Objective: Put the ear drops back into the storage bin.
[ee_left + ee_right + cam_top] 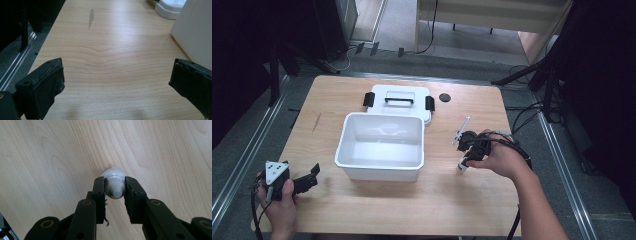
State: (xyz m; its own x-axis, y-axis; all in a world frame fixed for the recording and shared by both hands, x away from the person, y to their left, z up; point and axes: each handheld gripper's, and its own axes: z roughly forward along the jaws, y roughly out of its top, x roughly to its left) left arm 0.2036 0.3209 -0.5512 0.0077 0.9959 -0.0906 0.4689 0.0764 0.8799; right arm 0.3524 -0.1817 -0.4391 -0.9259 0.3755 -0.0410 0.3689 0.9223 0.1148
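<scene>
A small white bottle [113, 173] stands on the wooden table [462, 200], right of a white open bin [343, 140]. My right gripper [114, 183] points down at the bottle from above and is shut on its narrow cap end; in the high view this gripper [466, 159] is held at the table's right side with the bottle [461, 166] under it. My left gripper [314, 172] rests near the front left corner, open. In the left gripper view its jaws [117, 72] stand wide apart over bare wood.
The bin's white lid [422, 92] with a black handle and clips lies flat behind the bin. A small black disc [444, 97] sits right of the lid. The bin's wall [195, 32] and the lid [170, 7] appear at the right of the left gripper view.
</scene>
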